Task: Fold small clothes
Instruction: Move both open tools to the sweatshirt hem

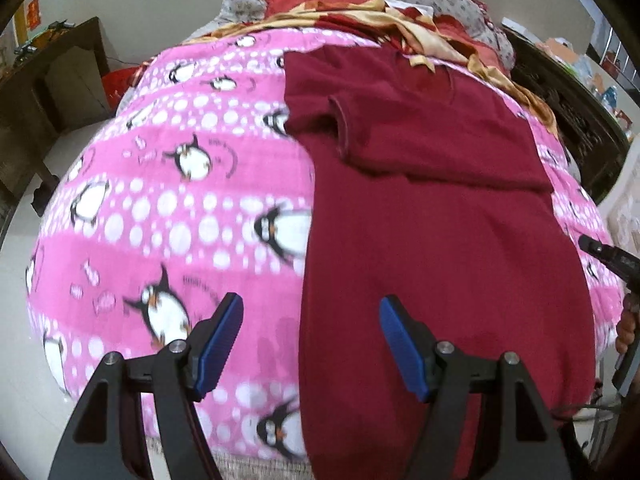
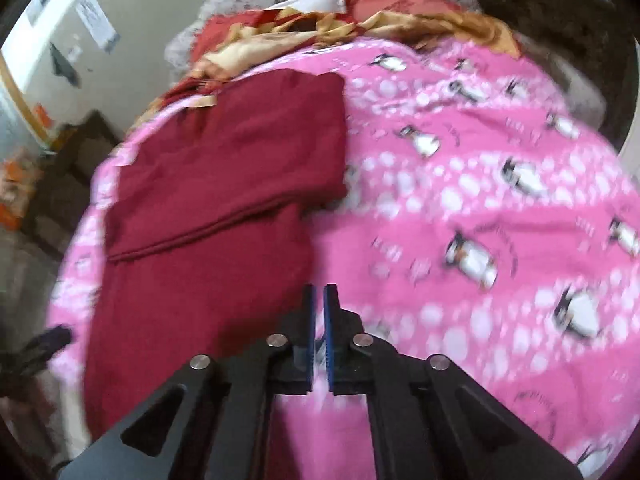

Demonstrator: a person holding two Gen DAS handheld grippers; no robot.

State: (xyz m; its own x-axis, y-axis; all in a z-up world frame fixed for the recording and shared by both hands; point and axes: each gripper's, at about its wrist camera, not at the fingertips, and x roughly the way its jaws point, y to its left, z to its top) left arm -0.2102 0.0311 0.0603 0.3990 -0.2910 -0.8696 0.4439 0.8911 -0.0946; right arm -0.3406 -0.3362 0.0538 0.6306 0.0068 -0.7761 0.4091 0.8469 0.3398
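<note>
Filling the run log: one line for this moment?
shirt partly folded on blanket | left gripper open, empty | right gripper shut, empty

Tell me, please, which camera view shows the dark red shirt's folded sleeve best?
The left wrist view. There the dark red shirt is sharp, and its sleeve lies folded onto the body with its hem visible. The right wrist view is blurred; it shows the shirt but no clear sleeve.

A: Your right wrist view is smeared; the penguin blanket (image 2: 480, 208) prints are soft streaks.

B: And the maroon shirt (image 1: 440, 240)?

A: Its near hem runs off the bottom edge. Your right tool (image 1: 604, 254) is cut off by the rim, only a tip showing.
</note>
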